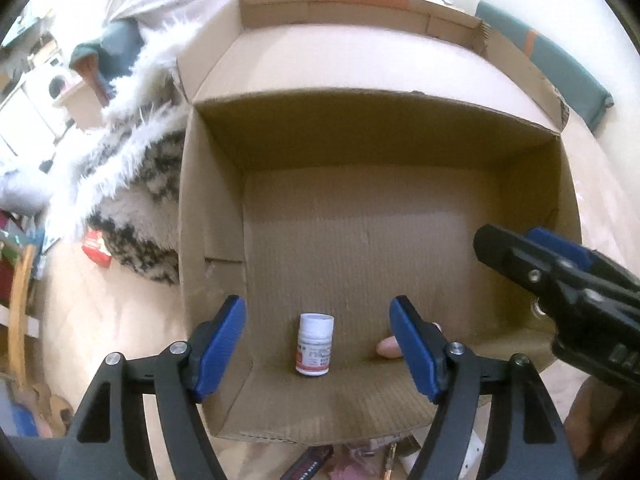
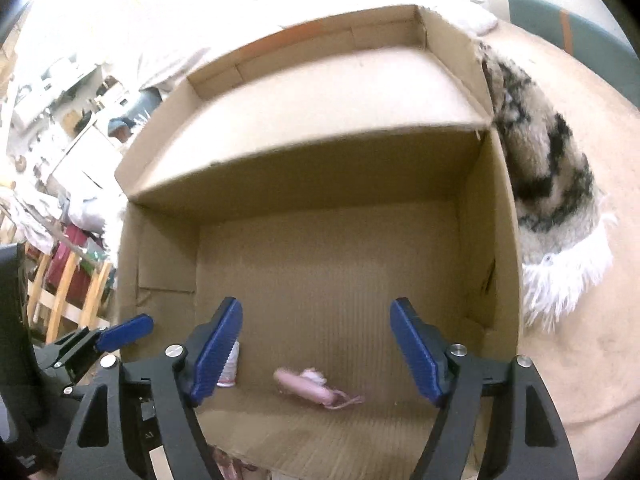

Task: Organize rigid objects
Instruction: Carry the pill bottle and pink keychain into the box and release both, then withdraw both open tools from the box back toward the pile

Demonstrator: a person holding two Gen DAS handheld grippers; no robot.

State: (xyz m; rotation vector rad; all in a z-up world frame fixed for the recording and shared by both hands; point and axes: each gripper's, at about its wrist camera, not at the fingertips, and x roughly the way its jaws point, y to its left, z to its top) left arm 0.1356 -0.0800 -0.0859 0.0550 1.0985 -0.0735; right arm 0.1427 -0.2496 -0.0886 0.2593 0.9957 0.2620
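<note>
A white pill bottle (image 1: 315,344) with a red-banded label stands upright on the floor of an open cardboard box (image 1: 360,132), near its front wall. My left gripper (image 1: 317,307) hangs open above it, pads well clear on both sides. A small pink object (image 2: 308,388) lies on the box floor (image 2: 320,264) to the bottle's right. Over it my right gripper (image 2: 318,308) is open and holds nothing. In the right wrist view the bottle (image 2: 232,368) is half hidden behind the left finger. The right gripper (image 1: 508,234) also shows at the right edge of the left wrist view.
A shaggy black-and-white rug (image 1: 132,184) lies against the box's side. A small red carton (image 1: 96,246) sits on the floor beside it. A teal cushion (image 1: 560,60) lies beyond the box, and a wooden frame (image 2: 68,280) stands to the left. Small items (image 1: 308,464) lie before the box's front flap.
</note>
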